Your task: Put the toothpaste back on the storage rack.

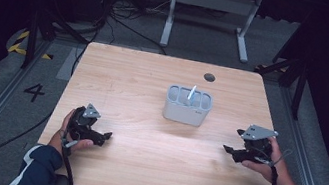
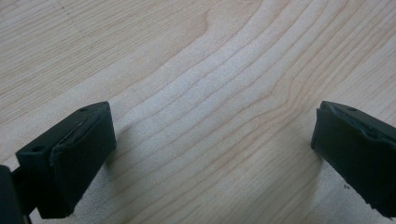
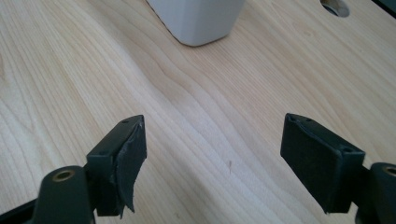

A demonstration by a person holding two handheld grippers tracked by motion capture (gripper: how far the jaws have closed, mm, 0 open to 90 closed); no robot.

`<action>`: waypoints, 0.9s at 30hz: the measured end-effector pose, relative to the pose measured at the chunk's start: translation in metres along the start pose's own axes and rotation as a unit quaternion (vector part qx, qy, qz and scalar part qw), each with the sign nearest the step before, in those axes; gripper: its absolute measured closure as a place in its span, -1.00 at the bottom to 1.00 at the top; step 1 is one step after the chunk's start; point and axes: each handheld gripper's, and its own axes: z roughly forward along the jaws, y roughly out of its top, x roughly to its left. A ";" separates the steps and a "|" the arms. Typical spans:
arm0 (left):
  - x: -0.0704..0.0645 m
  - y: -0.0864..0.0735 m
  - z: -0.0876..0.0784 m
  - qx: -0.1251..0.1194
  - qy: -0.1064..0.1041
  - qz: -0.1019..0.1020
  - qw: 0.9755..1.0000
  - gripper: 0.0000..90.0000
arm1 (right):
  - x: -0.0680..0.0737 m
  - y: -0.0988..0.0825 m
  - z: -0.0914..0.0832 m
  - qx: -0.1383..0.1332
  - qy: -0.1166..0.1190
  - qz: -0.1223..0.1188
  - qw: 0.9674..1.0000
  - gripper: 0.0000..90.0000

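Right tool point(image 3: 212, 158): jaws apart, nothing between, low over worktop point(image 1: 128, 86). Left tool point(image 2: 212, 154): jaws wide, empty, near worktop's left front. Grey compartment holder point(image 1: 188, 106) stood mid-worktop, between tools, farther back; thin white item point(image 1: 192, 93) upright inside.

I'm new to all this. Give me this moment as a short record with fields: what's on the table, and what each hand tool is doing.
Surface: wooden table with a round hole near its far edge
Main item: grey holder with compartments, near the table's middle
Inside it: one thin white-and-blue item, standing tilted in a middle compartment
Left gripper: jaws open, nothing between them, low over bare wood
Right gripper: jaws open, nothing between them, pointed toward the holder
Contact: neither gripper touches the holder
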 end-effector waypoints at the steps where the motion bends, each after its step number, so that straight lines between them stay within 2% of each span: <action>1: 0.000 0.000 0.000 0.000 0.000 0.000 1.000 -1.00 | 0.000 -0.003 0.000 0.000 0.001 0.000 1.000 -0.49; 3: 0.000 0.000 0.000 0.000 0.000 0.000 1.000 -1.00 | -0.001 -0.010 -0.002 0.002 0.000 0.002 1.000 -0.50; 15: 0.000 0.000 0.000 0.000 0.000 0.000 1.000 -1.00 | -0.005 -0.054 -0.011 -0.001 0.004 0.060 0.998 -0.52; 20: 0.000 0.000 0.000 0.000 0.000 0.000 1.000 -1.00 | -0.009 -0.075 -0.013 -0.005 0.001 0.090 0.996 -0.53; 27: 0.000 0.000 0.000 -0.001 0.000 0.000 1.000 -1.00 | -0.017 -0.101 -0.017 -0.011 -0.003 0.143 0.990 -0.53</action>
